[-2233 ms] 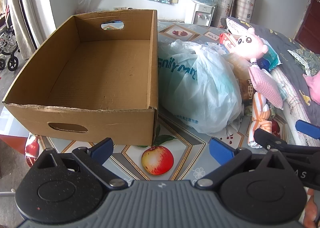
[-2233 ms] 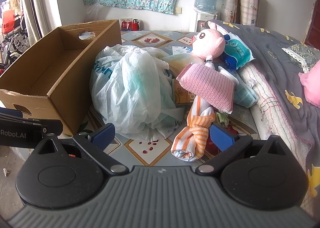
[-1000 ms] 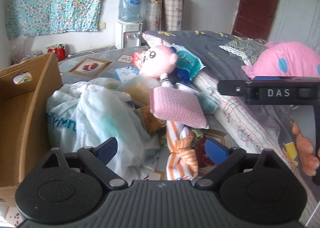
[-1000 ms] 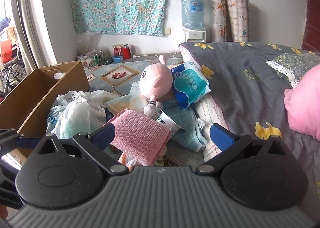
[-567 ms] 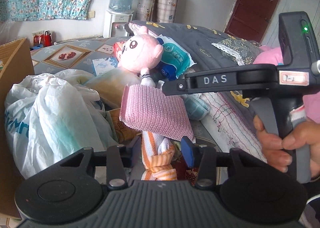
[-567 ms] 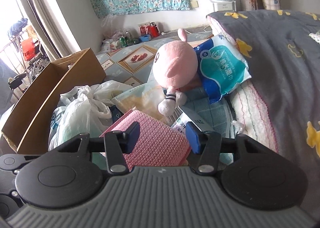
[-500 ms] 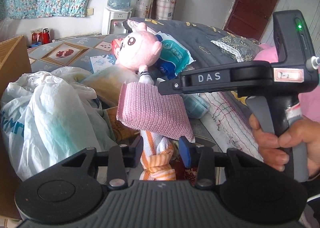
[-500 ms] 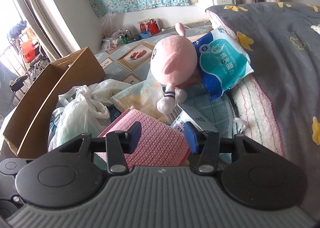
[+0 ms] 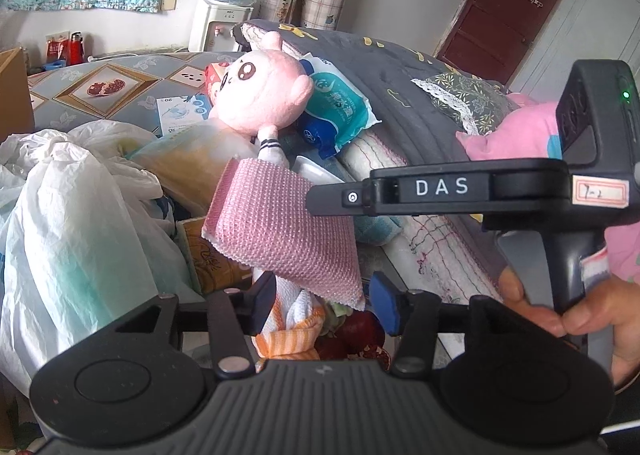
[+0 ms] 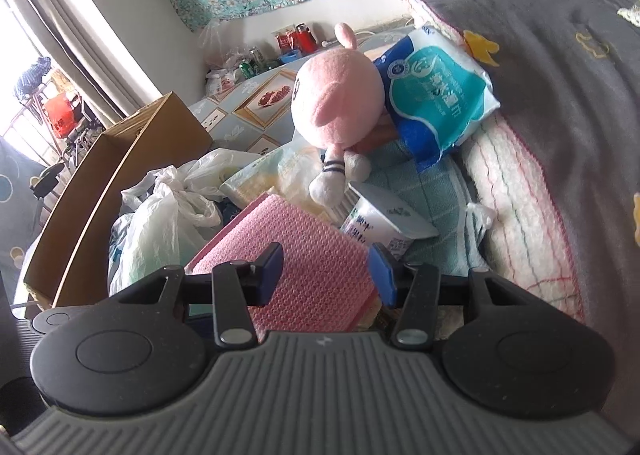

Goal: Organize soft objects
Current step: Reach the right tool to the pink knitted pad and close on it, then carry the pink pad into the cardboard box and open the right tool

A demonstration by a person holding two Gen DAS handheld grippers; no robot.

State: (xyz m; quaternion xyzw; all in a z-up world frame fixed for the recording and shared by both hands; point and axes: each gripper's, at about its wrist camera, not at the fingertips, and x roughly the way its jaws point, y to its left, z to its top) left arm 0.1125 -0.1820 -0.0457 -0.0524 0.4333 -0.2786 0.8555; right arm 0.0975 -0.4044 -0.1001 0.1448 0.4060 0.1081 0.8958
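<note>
Lowered, right hand-held gripper (image 10: 326, 269) grasps pink cloth (image 10: 304, 231); left hand-held gripper (image 9: 322, 301) opens around striped towel (image 9: 292, 331).

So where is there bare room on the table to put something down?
The bare tablecloth behind the pink plush, toward the cardboard box, is free. Around the pink cloth, plastic bag and wet-wipes pack it is crowded.

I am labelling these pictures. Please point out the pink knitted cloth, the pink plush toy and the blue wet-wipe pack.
pink knitted cloth (image 9: 280, 227): left wrist view, middle of its knit face.
pink plush toy (image 9: 262, 93): left wrist view, its face.
blue wet-wipe pack (image 10: 436, 95): right wrist view, teal front panel.
</note>
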